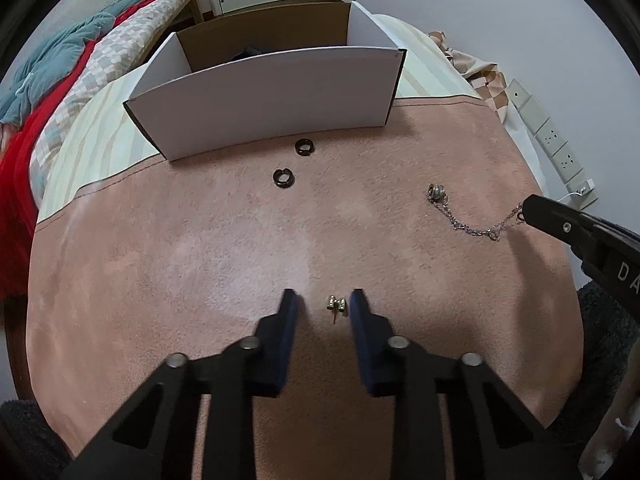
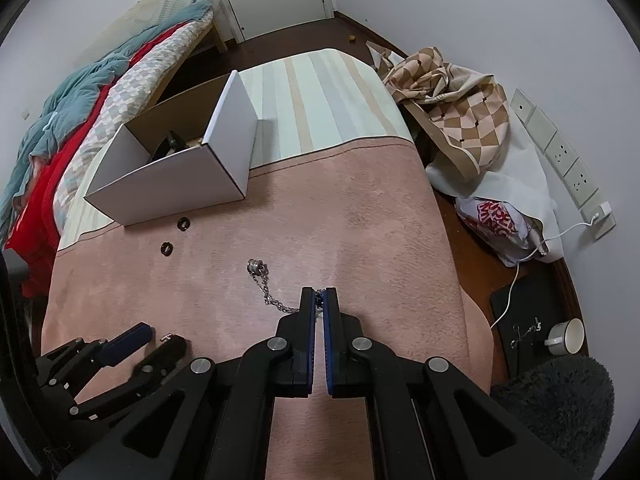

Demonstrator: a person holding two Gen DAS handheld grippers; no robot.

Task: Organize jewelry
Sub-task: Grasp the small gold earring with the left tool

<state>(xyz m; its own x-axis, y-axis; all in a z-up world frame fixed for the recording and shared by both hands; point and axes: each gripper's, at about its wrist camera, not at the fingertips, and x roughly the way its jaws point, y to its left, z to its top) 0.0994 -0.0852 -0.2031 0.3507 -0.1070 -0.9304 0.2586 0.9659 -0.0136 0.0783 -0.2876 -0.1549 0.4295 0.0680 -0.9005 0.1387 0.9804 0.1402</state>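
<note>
We have two jobs going at once on the pink cloth (image 1: pixel 224 264) that covers the table. Our left gripper (image 1: pixel 323 300) has its fingers (image 1: pixel 288 312) wide apart, one on each side of a tiny gold earring (image 1: pixel 337 305) near the front edge of the table. The earring lies closer to the right-side finger, so if we squeeze now it may get pushed sideways or flip out. It is so small that it could also sink into the fuzzy cloth, and then the fingers would close on nothing.

Our right gripper (image 2: pixel 319 296) has its fingers pinched tight on one end of a silver chain (image 2: pixel 276 300), toward the right edge of the table. The other end of the chain, with a round silver charm (image 2: pixel 256 267), lies on the cloth, farther in toward the middle of the table. We only hold the very tip of the chain. If we lift fast, the thin links may slip out, or the charm may drag and catch in the cloth. A swinging charm could also hit the wall of the box.

The white cardboard box (image 1: pixel 264 96) stands open at the far edge of the pink cloth, and we think the jewelry goes in there. Two black rings (image 1: pixel 283 178) lie just in front of it. If the chain drags low on the way, it could knock them about.
</note>
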